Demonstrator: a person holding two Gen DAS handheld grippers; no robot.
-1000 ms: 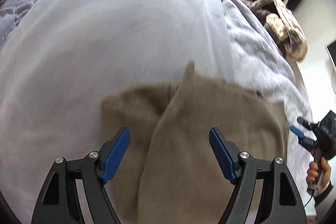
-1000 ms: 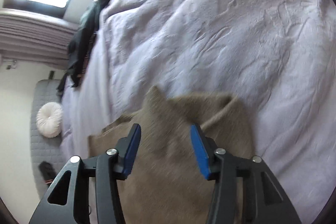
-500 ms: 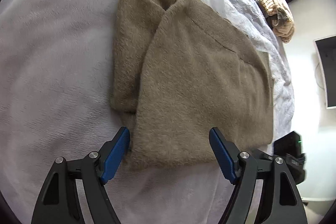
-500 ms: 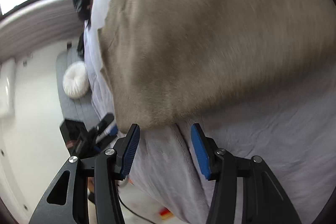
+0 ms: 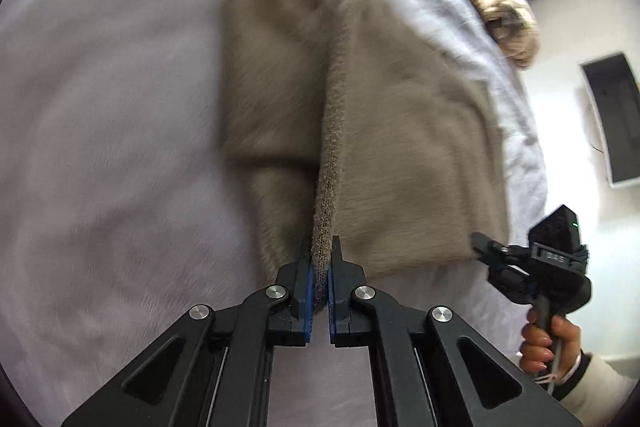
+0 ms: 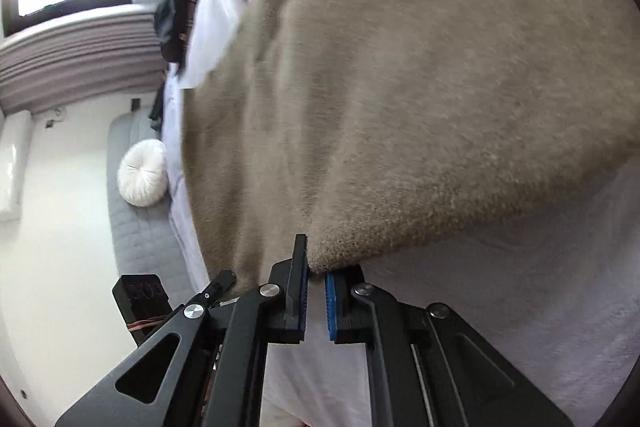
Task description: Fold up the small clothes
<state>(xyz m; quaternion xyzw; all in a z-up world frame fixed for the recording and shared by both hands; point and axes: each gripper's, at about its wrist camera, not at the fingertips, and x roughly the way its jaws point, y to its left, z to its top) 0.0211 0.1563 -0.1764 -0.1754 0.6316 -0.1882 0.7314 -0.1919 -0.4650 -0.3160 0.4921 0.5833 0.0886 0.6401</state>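
Half a second ago both pairs of jaws stood wide open just short of the near hem of the tan knitted garment (image 5: 400, 131); now the left gripper (image 5: 319, 289) is closed on a lifted ridge of that hem, knit being seen pinched between its blue pads (image 5: 307, 291), and the right gripper (image 6: 316, 287) is closed to a narrow gap on a near corner of the same garment, the fabric edge being caught at its tips. From this it is judged that the grasping step is done and that the next fold, carrying the near edge away over the garment, can be started. The left gripper is held low and level, pointed along the length of the garment, whose held edge is raised as a ridge running away from the jaws. The right gripper is held close under the garment's near border, aimed up across it, with the person's right hand (image 5: 550, 341) seen on its handle at the garment's right. The garment lies partly folded on the pale bedcover (image 5: 112, 115), one layer overlapping another. Beyond the garment's far end other clothes (image 5: 504, 11) are piled on the bed, blurred
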